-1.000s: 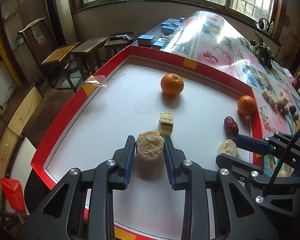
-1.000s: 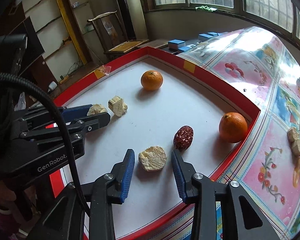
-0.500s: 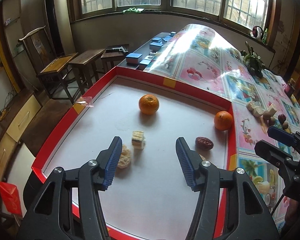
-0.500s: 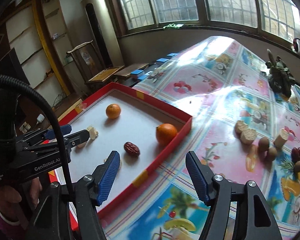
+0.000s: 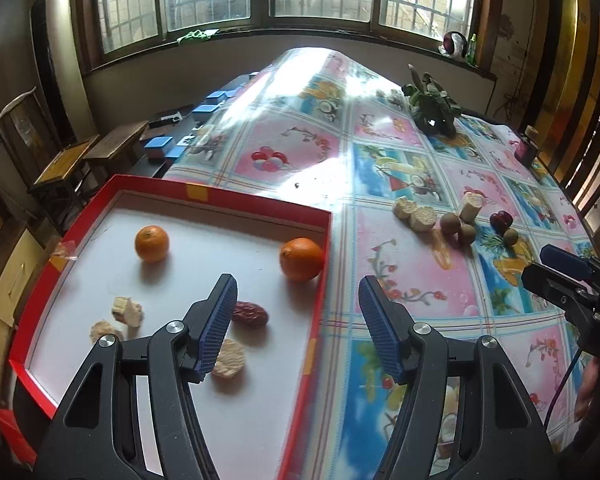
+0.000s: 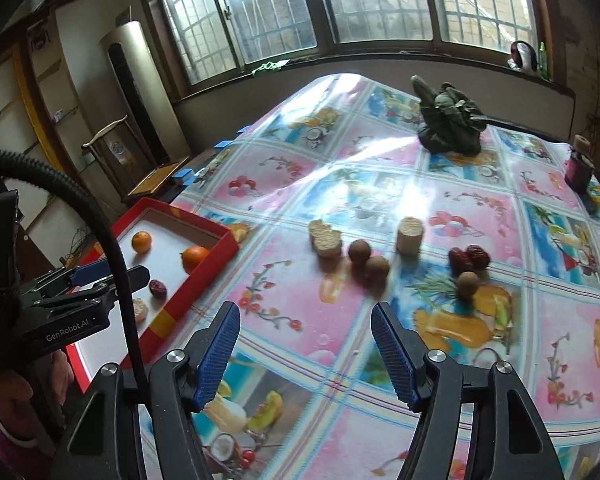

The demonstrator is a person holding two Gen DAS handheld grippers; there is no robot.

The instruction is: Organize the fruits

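Note:
A red tray (image 5: 260, 200) with a white floor holds two oranges (image 5: 152, 243) (image 5: 301, 259), a red date (image 5: 252, 314) and several pale chunks (image 5: 230, 358). My left gripper (image 5: 297, 280) hovers over the tray's right rim. Its jaws are opening, with nothing between them. On the flowered tablecloth lie more pale chunks (image 6: 325, 238), brown round fruits (image 6: 359, 251) and red dates (image 6: 470, 258). My right gripper (image 6: 306, 308) hangs open and empty over the cloth, a little short of that cluster. The left gripper (image 6: 100, 276) shows at the left of the right wrist view.
A green leafy bundle (image 6: 450, 124) and a dark red cup (image 6: 578, 168) stand at the far side of the table. Wooden chairs (image 5: 72, 160) and blue boxes (image 5: 158, 146) are beyond the tray. A person's hand (image 6: 4, 400) holds the left gripper.
Both grippers let go of the pale round pieces in the tray and opened. They rose and swung right, the right one out over the tablecloth.

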